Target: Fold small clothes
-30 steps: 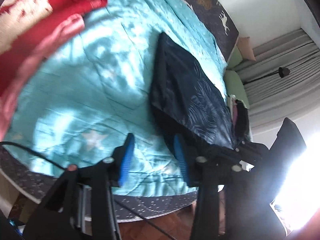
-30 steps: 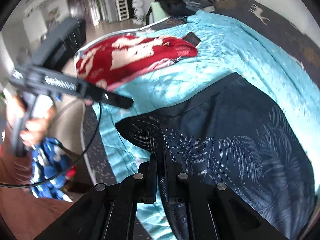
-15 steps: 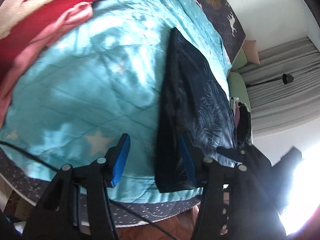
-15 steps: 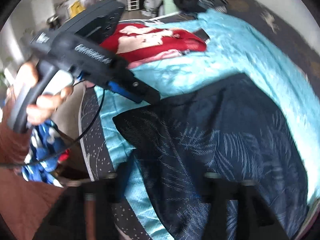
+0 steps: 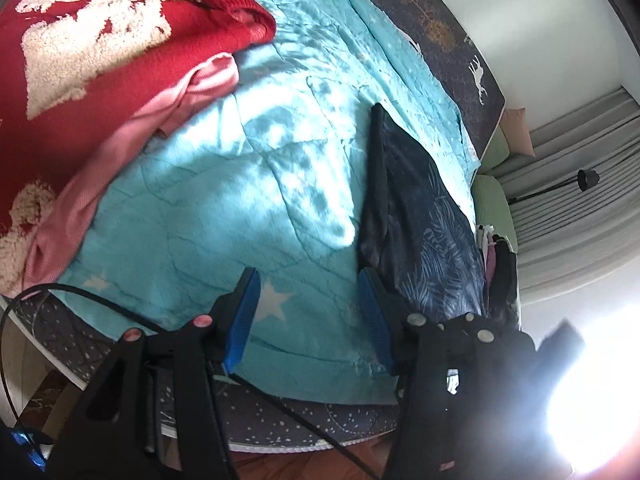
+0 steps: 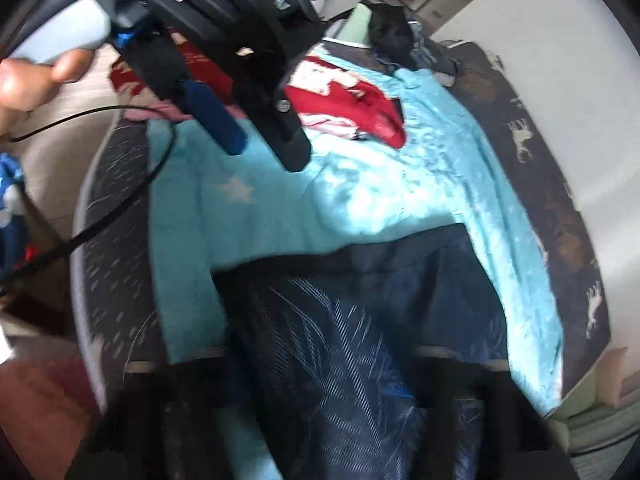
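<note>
Shorts (image 5: 416, 216), dark with a leaf print, are lying on the turquoise quilt (image 5: 224, 184); left tool (image 5: 308, 312) is hovering open just beside them, right tool (image 6: 320, 420) is closing, contents unclear.

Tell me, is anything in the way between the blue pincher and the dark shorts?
Nothing visible is. The left gripper hangs open over bare blue quilt, and the dark shorts lie just beside its right finger, with only quilt between. The red blanket sits far off on the other side.
</note>
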The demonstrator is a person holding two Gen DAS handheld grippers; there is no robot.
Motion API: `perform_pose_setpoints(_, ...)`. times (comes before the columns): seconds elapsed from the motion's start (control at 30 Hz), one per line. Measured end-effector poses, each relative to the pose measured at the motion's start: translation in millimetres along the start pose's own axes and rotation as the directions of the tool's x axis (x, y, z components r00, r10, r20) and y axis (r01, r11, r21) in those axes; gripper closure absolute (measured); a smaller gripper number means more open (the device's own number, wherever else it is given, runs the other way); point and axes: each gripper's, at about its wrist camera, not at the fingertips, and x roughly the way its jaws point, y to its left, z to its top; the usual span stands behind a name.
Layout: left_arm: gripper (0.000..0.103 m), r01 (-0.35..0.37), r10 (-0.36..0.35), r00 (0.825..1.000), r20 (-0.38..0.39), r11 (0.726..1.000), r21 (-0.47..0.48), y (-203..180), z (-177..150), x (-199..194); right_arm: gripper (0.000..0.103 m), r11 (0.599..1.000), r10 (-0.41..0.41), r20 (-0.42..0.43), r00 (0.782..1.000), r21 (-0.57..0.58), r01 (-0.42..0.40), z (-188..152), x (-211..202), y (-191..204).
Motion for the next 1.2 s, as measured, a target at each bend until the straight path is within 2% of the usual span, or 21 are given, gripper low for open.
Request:
perform_pose_setpoints(0.07, 0.051, -0.004, 0.004, 1.000, -0.008, 1.000, 0.006, -1.9, 6.1, 4.1, 0.100, 0.987, 0.100, 0.002, 0.995, 0.123, -0.099, -0.3, -0.2, -21.0)
perform_pose_setpoints(0.13, 0.050, -0.005, 0.006, 0.999, -0.035, 1.000, 0.024, -8.1, 12.6, 13.1, 0.100, 0.954, 0.184, 0.045, 0.982, 0.232, -0.189, -6.2, -8.2, -45.7)
perform_pose_setpoints(0.2, 0.048, 0.017, -0.014, 0.998, -0.068, 0.999, 0.041, -17.5, 18.0, 23.5, 0.100, 0.901, 0.256, 0.086, 0.963, 0.339, -0.270, -13.6, -15.8, -69.0)
perform_pose_setpoints(0.23, 0.046, 0.042, -0.037, 0.995, -0.087, 0.998, 0.051, -23.8, 20.7, 29.8, 0.100, 0.860, 0.294, 0.119, 0.948, 0.400, -0.317, -18.5, -20.1, -83.0)
perform_pose_setpoints(0.3, 0.035, 0.095, -0.088, 0.989, -0.115, 0.994, 0.057, -35.7, 26.2, 41.0, 0.100, 0.783, 0.327, 0.184, 0.927, 0.496, -0.375, -29.3, -27.7, -110.9)
perform_pose_setpoints(0.33, 0.034, 0.125, -0.117, 0.985, -0.129, 0.991, 0.053, -42.2, 30.3, 47.8, 0.100, 0.757, 0.328, 0.205, 0.922, 0.527, -0.386, -33.9, -30.2, -121.5)
perform_pose_setpoints(0.4, 0.032, 0.163, -0.155, 0.975, -0.158, 0.986, 0.042, -52.4, 39.6, 60.4, 0.100, 0.731, 0.321, 0.226, 0.920, 0.559, -0.392, -39.6, -33.5, -134.6)
perform_pose_setpoints(0.47, 0.032, 0.193, -0.184, 0.964, -0.192, 0.981, 0.025, -62.7, 50.4, 74.9, 0.099, 0.716, 0.318, 0.230, 0.920, 0.577, -0.392, -43.0, -33.7, -142.6)
perform_pose_setpoints(0.53, 0.030, 0.240, -0.235, 0.941, -0.244, 0.971, -0.006, -71.6, 61.2, 93.0, 0.100, 0.708, 0.332, 0.236, 0.913, 0.578, -0.406, -40.0, -33.4, -141.9)
perform_pose_setpoints(0.6, 0.030, 0.259, -0.256, 0.923, -0.288, 0.965, -0.030, -76.9, 67.9, 107.4, 0.099, 0.708, 0.337, 0.241, 0.910, 0.573, -0.414, -40.5, -35.2, -137.9)
perform_pose_setpoints(0.73, 0.030, 0.175, -0.182, 0.923, -0.341, 0.983, -0.050, -82.3, 77.1, 136.4, 0.099, 0.694, 0.345, 0.265, 0.901, 0.574, -0.434, -42.8, -38.3, -136.9)
perform_pose_setpoints(0.83, 0.029, 0.180, -0.193, 0.910, -0.368, 0.981, -0.070, -85.3, 87.7, 149.3, 0.099, 0.682, 0.333, 0.295, 0.896, 0.581, -0.445, -42.3, -43.3, -143.8)
perform_pose_setpoints(1.07, 0.029, 0.151, -0.161, 0.899, -0.406, 0.987, -0.058, -112.4, 123.7, 182.7, 0.099, 0.678, 0.326, 0.320, 0.889, 0.576, -0.456, -37.4, -49.3, -146.5)
perform_pose_setpoints(1.1, 0.033, 0.154, -0.160, 0.898, -0.409, 0.987, -0.049, -116.1, 127.0, 187.2, 0.099, 0.676, 0.326, 0.323, 0.888, 0.577, -0.458, -37.6, -49.6, -146.6)
perform_pose_setpoints(1.13, 0.044, 0.146, -0.135, 0.902, -0.411, 0.989, -0.004, -125.9, 129.5, 192.0, 0.099, 0.673, 0.325, 0.327, 0.888, 0.580, -0.459, -37.8, -49.5, -147.3)
perform_pose_setpoints(1.17, 0.087, 0.118, -0.086, 0.907, -0.411, 0.992, 0.054, -135.7, 130.4, 194.9, 0.099, 0.669, 0.323, 0.330, 0.887, 0.583, -0.461, -38.4, -49.2, -149.1)
perform_pose_setpoints(1.2, 0.096, 0.071, -0.014, 0.912, -0.411, 0.990, 0.124, -149.2, 129.5, 198.5, 0.099, 0.663, 0.319, 0.334, 0.887, 0.590, -0.461, -39.9, -49.5, -151.3)
